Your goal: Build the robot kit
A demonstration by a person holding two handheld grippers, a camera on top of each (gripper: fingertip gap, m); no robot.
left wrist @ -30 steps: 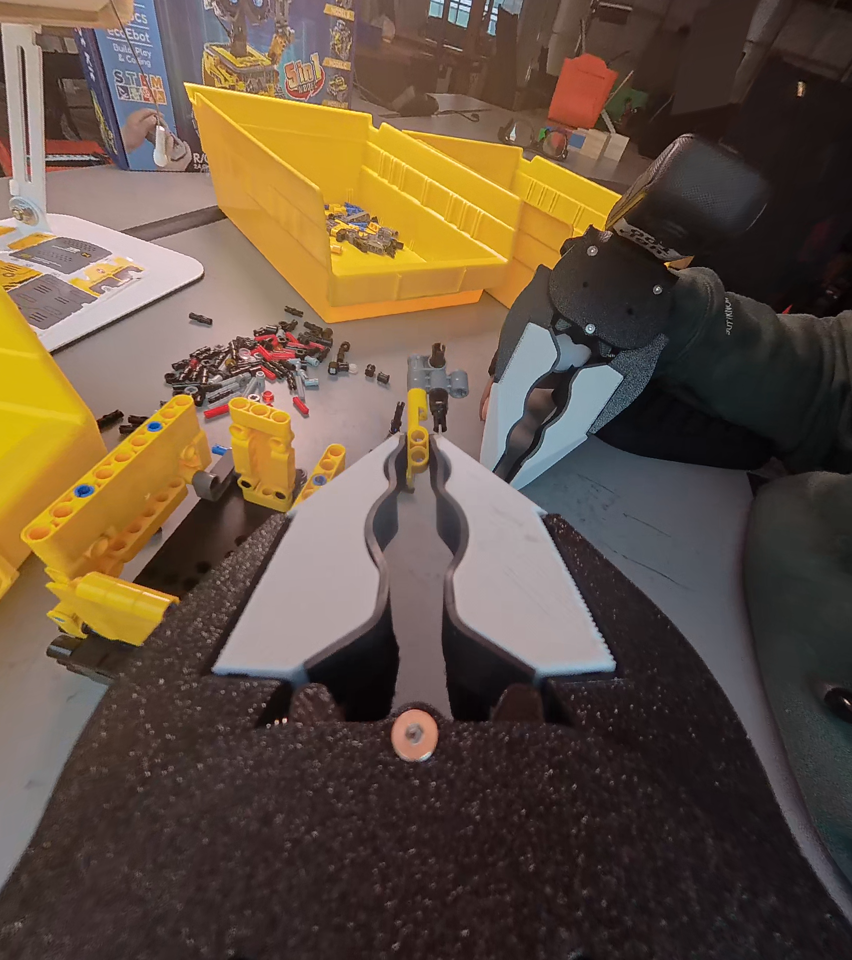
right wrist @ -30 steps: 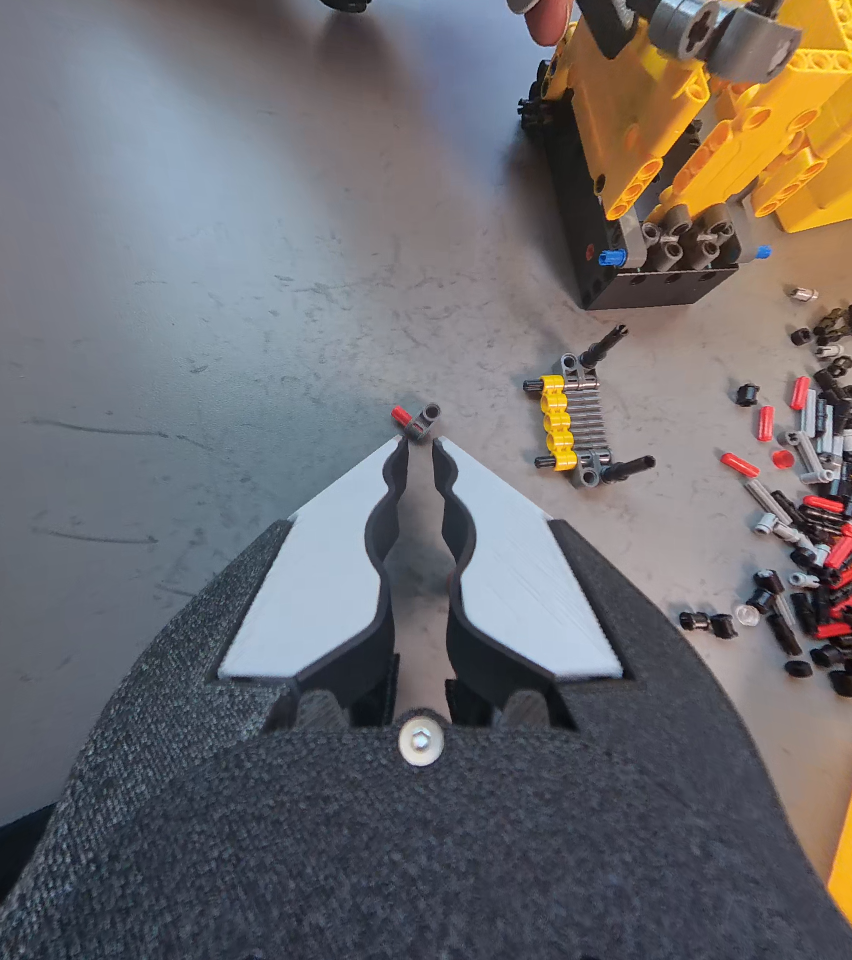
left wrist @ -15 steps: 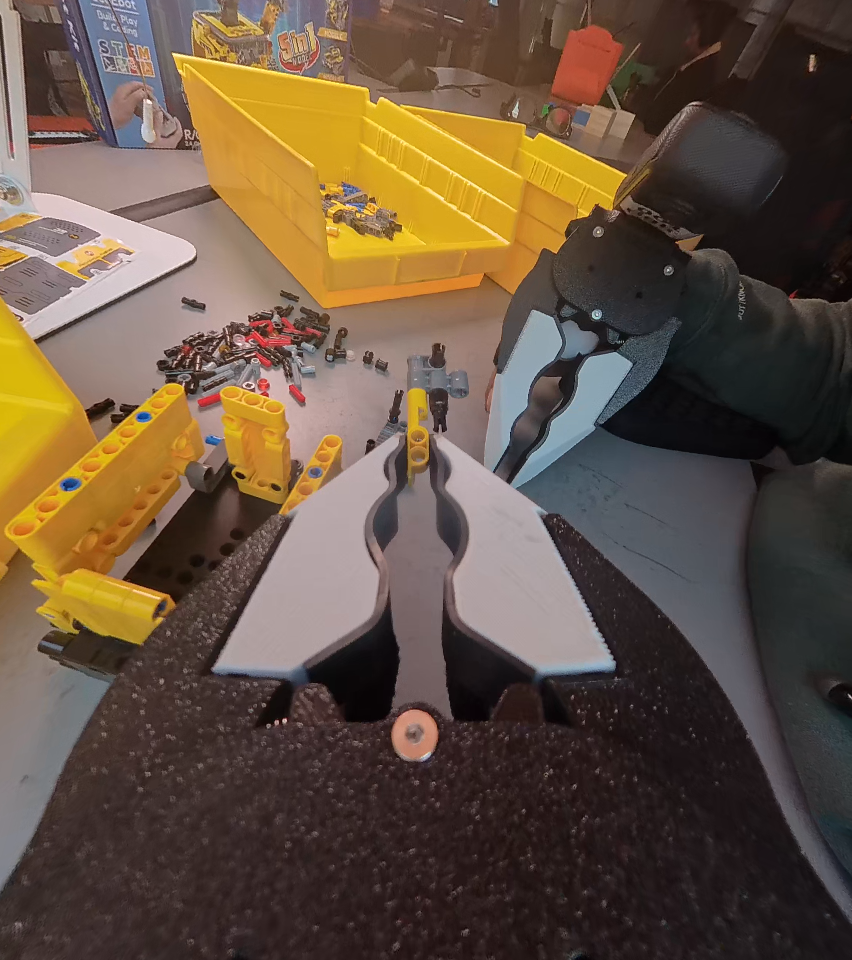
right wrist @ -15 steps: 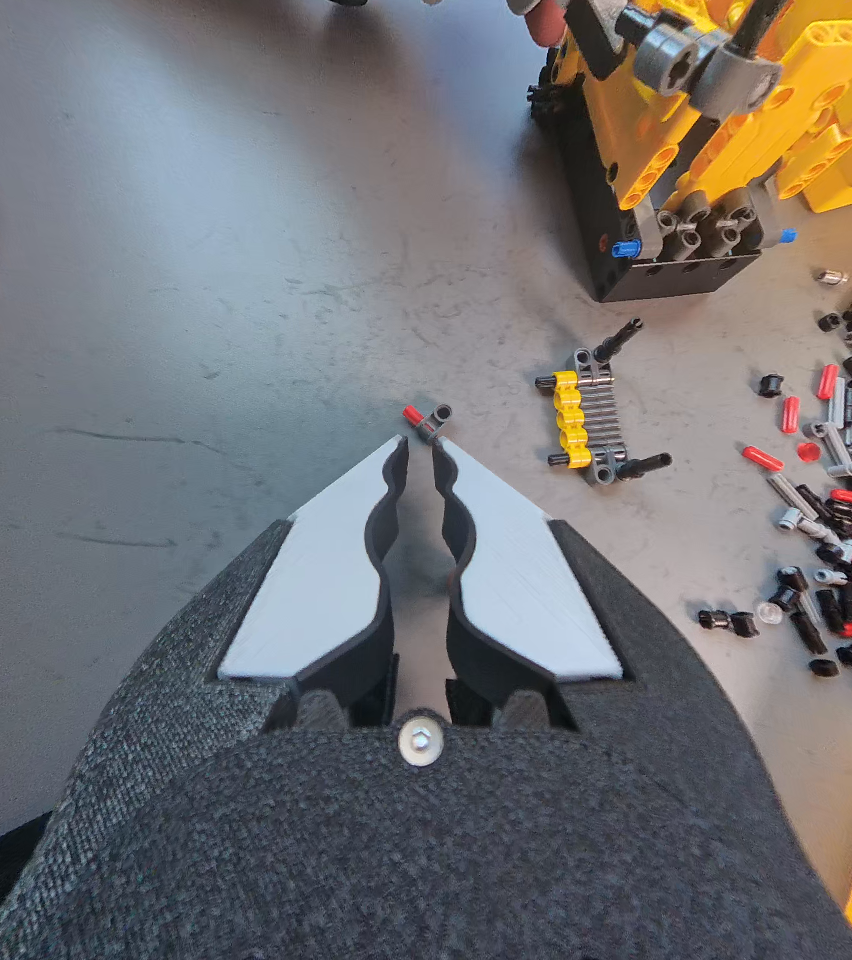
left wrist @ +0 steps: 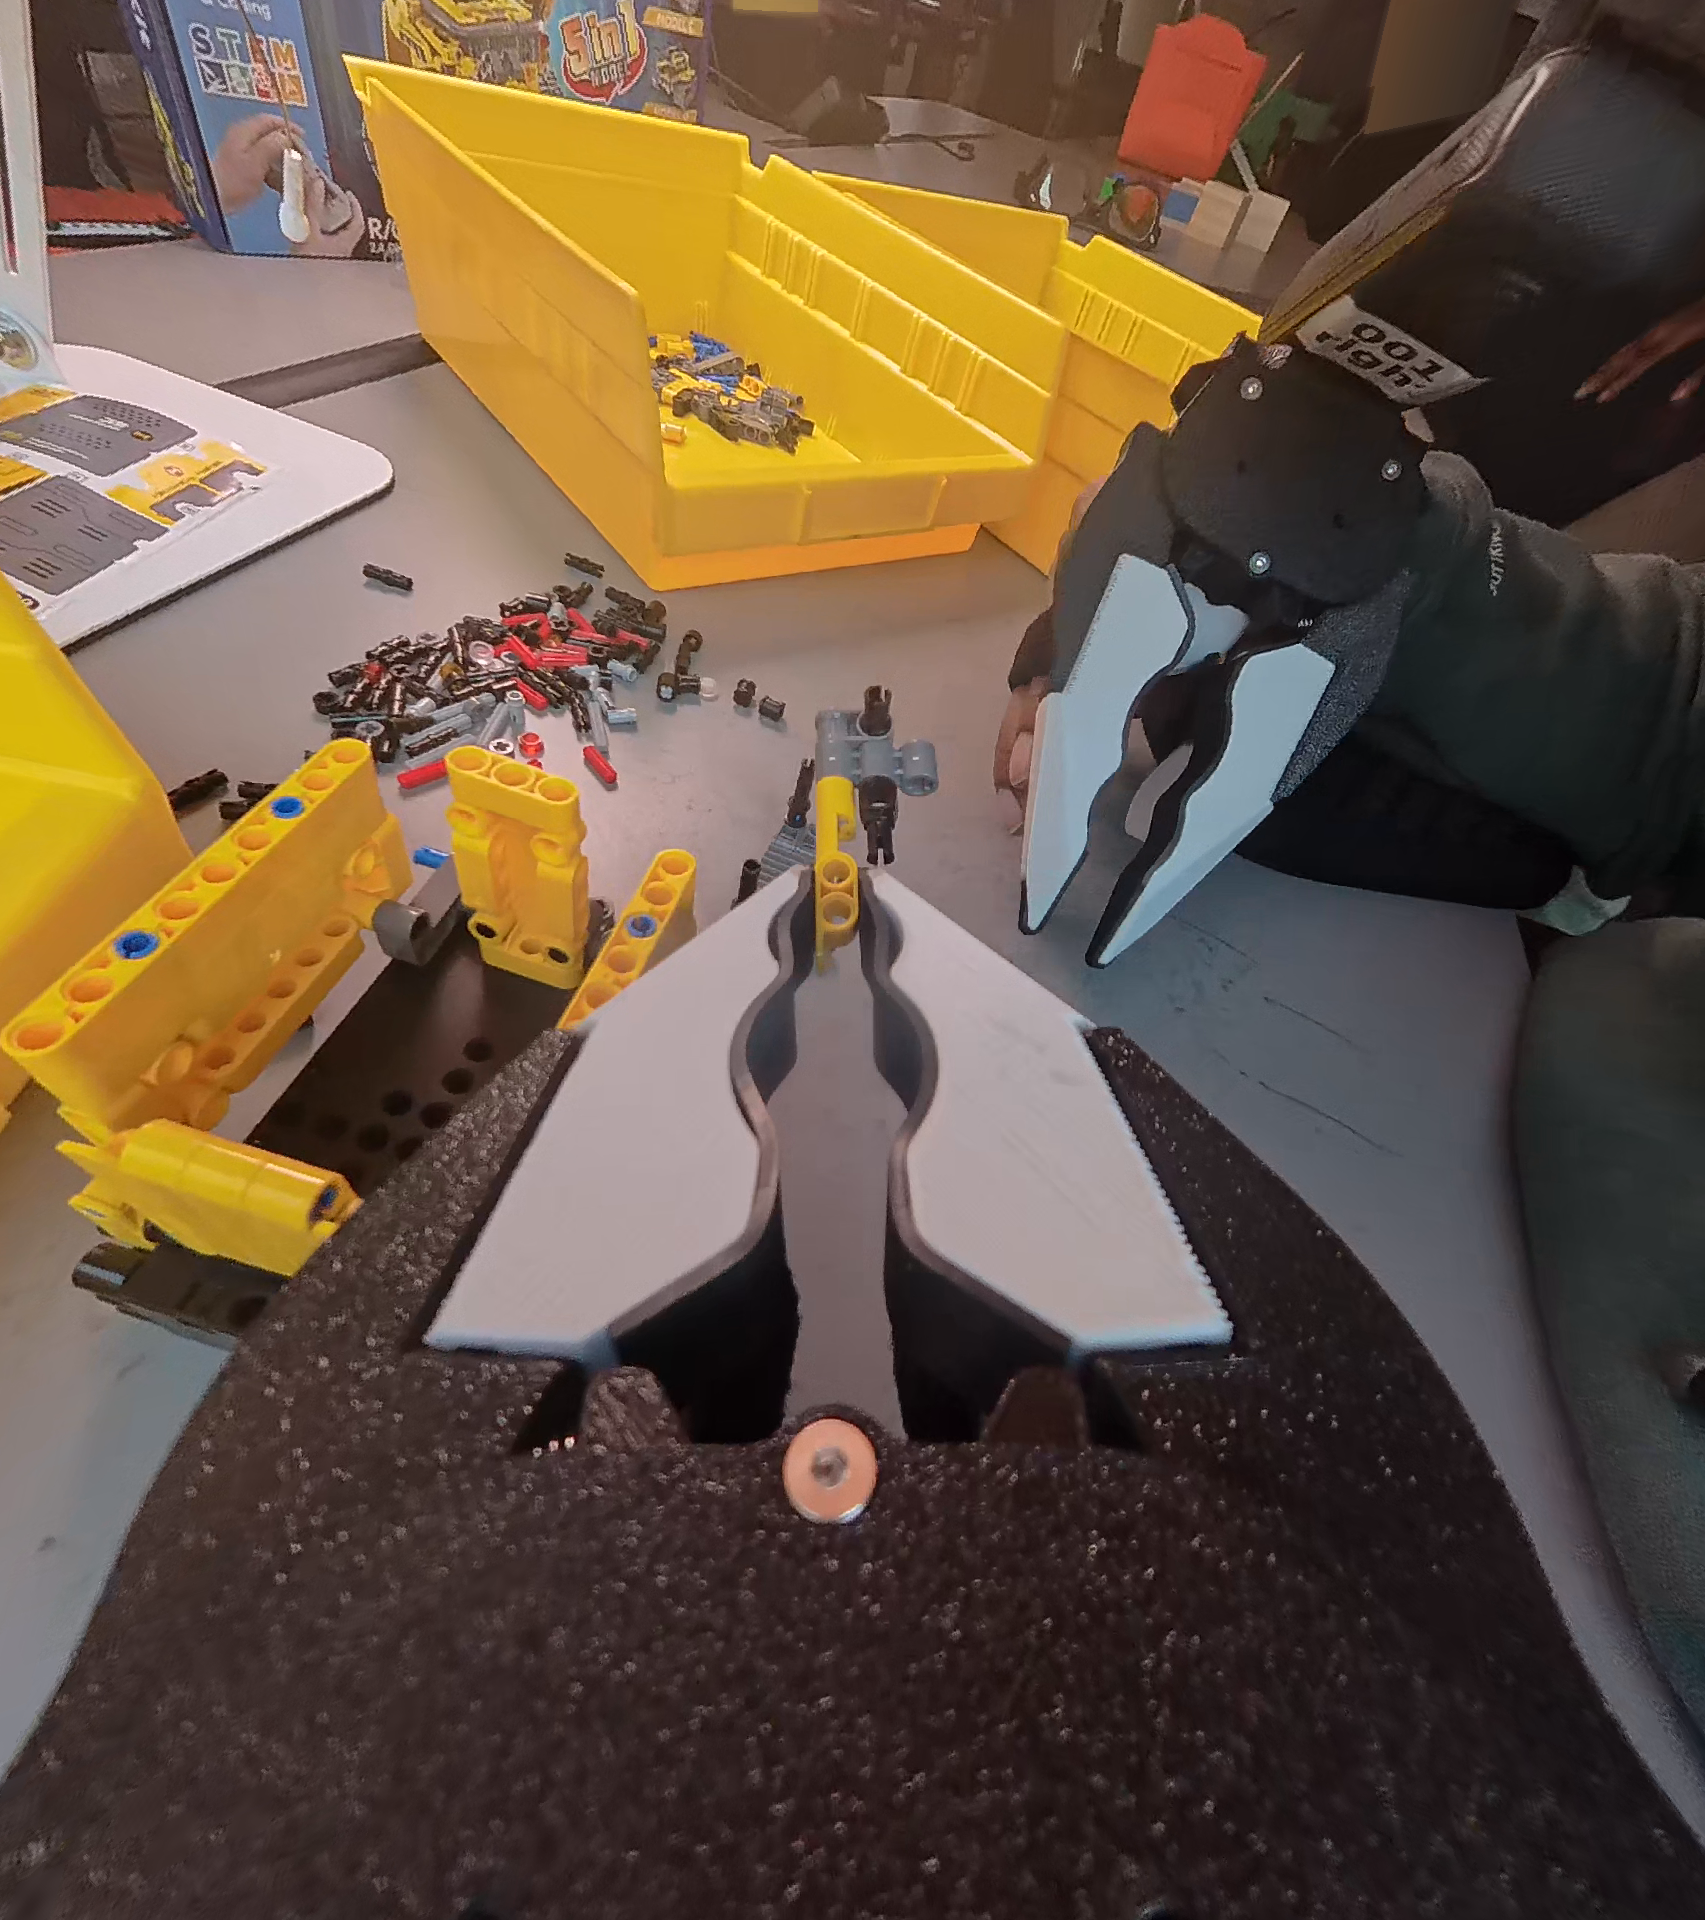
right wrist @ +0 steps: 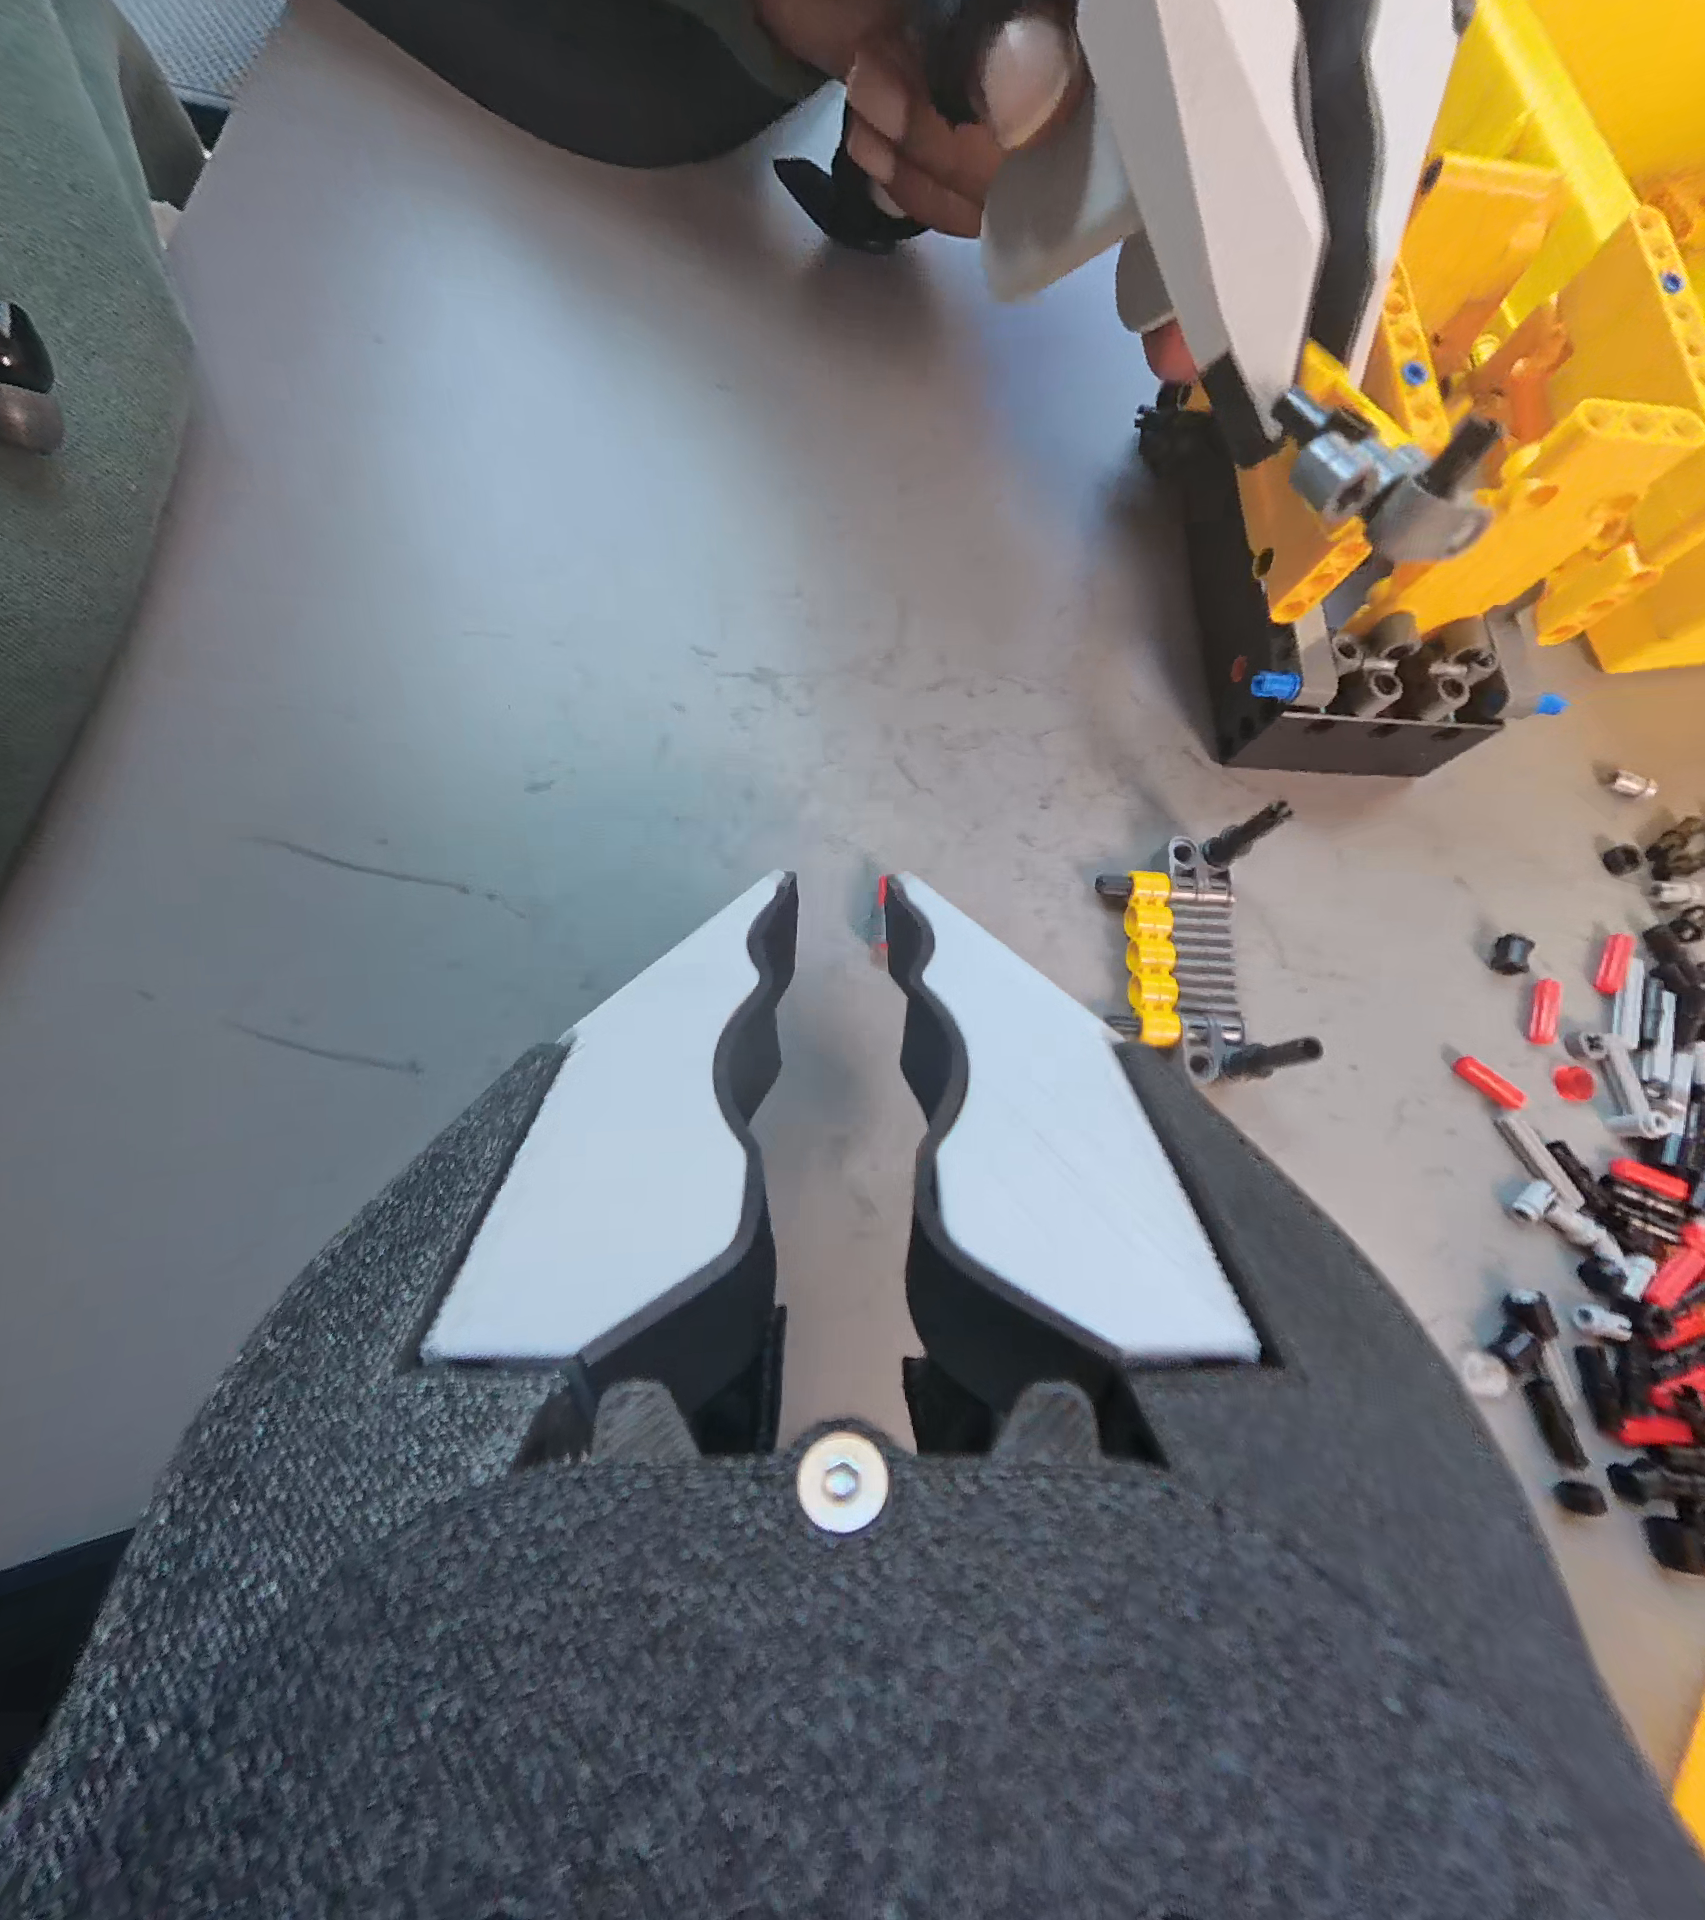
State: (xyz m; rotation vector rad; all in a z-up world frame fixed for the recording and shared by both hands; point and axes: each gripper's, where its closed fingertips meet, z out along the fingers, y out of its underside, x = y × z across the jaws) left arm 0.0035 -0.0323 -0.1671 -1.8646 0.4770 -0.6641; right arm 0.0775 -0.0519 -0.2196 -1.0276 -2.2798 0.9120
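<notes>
Yellow beam (left wrist: 835,896) sits pinched in the left claw (left wrist: 840,883), long axis running straight out past the tips to a grey connector (left wrist: 869,756); grip looks best kept steady. Right claw (right wrist: 840,891) is parted, a small red-tipped pin (right wrist: 877,914) against its right finger, just above the tabletop (right wrist: 515,623).

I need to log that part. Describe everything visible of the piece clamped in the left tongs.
The piece is a slim yellow plastic beam with round holes, pinched near one end between the tips of the left tongs. Its far end carries a grey connector with black pins. In the right wrist view it hangs clear of the table, before the yellow model.
</notes>
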